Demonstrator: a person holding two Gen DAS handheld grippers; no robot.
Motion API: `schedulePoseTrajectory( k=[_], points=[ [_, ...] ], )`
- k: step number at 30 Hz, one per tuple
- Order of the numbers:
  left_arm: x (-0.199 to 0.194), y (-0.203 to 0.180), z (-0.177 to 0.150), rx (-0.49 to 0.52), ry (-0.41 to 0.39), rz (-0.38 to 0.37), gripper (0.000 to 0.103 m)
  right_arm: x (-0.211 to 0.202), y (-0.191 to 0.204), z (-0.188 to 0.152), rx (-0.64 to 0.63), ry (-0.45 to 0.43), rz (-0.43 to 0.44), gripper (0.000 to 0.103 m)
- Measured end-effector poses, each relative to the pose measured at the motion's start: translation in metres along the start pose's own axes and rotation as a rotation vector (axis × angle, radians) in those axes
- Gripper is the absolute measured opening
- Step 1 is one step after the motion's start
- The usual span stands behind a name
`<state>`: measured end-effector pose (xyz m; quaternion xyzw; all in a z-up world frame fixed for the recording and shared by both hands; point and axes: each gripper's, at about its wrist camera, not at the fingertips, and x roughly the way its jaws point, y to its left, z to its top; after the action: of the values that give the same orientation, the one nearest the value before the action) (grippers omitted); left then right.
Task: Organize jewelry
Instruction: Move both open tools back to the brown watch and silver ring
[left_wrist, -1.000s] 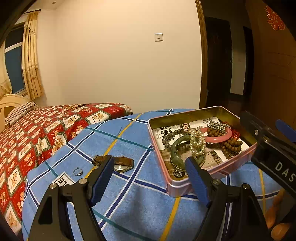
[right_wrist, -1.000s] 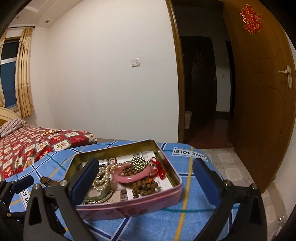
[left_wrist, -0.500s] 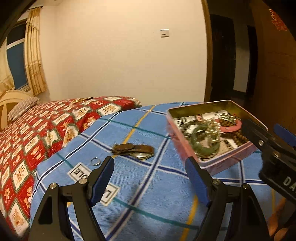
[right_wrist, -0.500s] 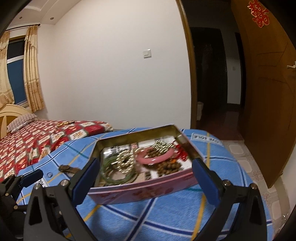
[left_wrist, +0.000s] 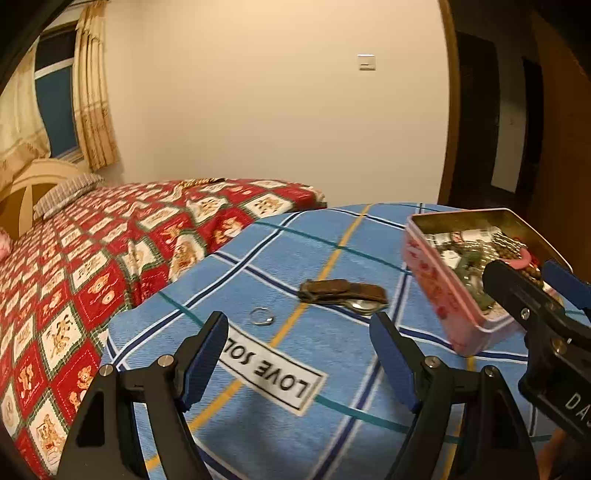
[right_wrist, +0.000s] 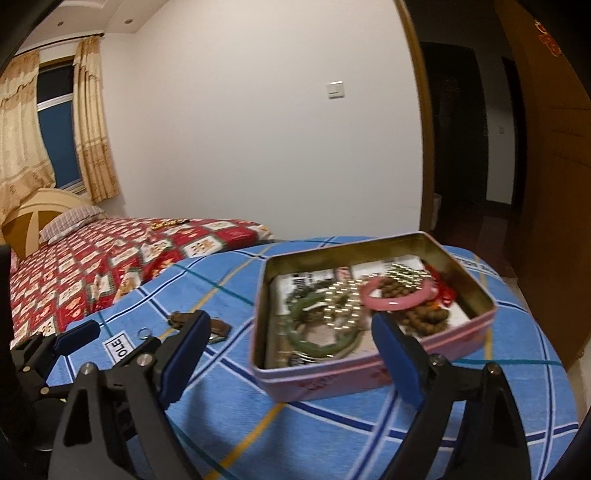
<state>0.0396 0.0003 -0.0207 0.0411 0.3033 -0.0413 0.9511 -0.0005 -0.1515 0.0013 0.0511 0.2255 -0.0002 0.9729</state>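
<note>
Right now my left hand-held gripper (left_wrist: 299, 350) hangs low over the blue plaid blanket (left_wrist: 332, 424), its blue-padded fingers spread wide with nothing between them. Ahead of it, between the two fingertips as the left wrist camera frames it, a small silver ring (left_wrist: 261, 316) lies flat on the blanket, just past a white label printed LOVE SOLE (left_wrist: 271, 365). Beyond the ring and a little to the right is a brown leather-strapped watch (left_wrist: 341, 291), its metal case peeking out at the near right end. The ring and the watch are close together but apart.

My right hand-held gripper (right_wrist: 284, 354) is released too, fingers wide, holding nothing. It points at the pink tin box (right_wrist: 369, 373), which sits open on the blanket to the right of the watch. The right finger's pad overlaps the tin's near wall in the view; I cannot tell whether it touches. Inside the tin I can see a green bangle (right_wrist: 317, 343) at the near left, a strand of pale pearl beads (right_wrist: 341, 302) crossing it, a pink bangle (right_wrist: 395, 299) toward the right, brown wooden beads (right_wrist: 424, 317) under and beside that, and something red (right_wrist: 443, 291) against the right wall. Printed paper lines the bottom.

A bed with a red patterned quilt (left_wrist: 92, 266) lies to the left of the blue blanket.
</note>
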Motion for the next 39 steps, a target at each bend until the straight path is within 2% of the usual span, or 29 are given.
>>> schedulePoseTrajectory(
  k=[7,9,12,14,19,22,25,30,39],
  points=[
    [0.009,0.028,0.004,-0.035,0.013,0.043,0.079,0.016,0.021,0.002,-0.035,0.028,0.050,0.081],
    [0.013,0.041,0.005,-0.062,0.022,0.063,0.079,0.022,0.027,0.003,-0.049,0.047,0.070,0.074],
    [0.018,0.066,0.005,-0.159,0.044,0.091,0.079,0.033,0.035,0.004,-0.070,0.088,0.115,0.065],
    [0.021,0.079,0.004,-0.210,0.062,0.121,0.079,0.041,0.040,0.004,-0.082,0.120,0.147,0.063],
    [0.027,0.093,0.003,-0.263,0.087,0.160,0.079,0.065,0.058,0.006,-0.159,0.195,0.201,0.061],
    [0.030,0.099,0.002,-0.293,0.101,0.172,0.079,0.080,0.068,0.006,-0.221,0.243,0.212,0.055],
    [0.036,0.099,0.003,-0.286,0.123,0.163,0.079,0.097,0.074,0.005,-0.267,0.303,0.202,0.055],
    [0.042,0.088,0.002,-0.231,0.156,0.140,0.079,0.109,0.084,0.003,-0.378,0.334,0.140,0.056],
    [0.046,0.084,0.002,-0.215,0.182,0.138,0.079,0.104,0.076,0.006,-0.359,0.319,0.219,0.055]
  ],
)
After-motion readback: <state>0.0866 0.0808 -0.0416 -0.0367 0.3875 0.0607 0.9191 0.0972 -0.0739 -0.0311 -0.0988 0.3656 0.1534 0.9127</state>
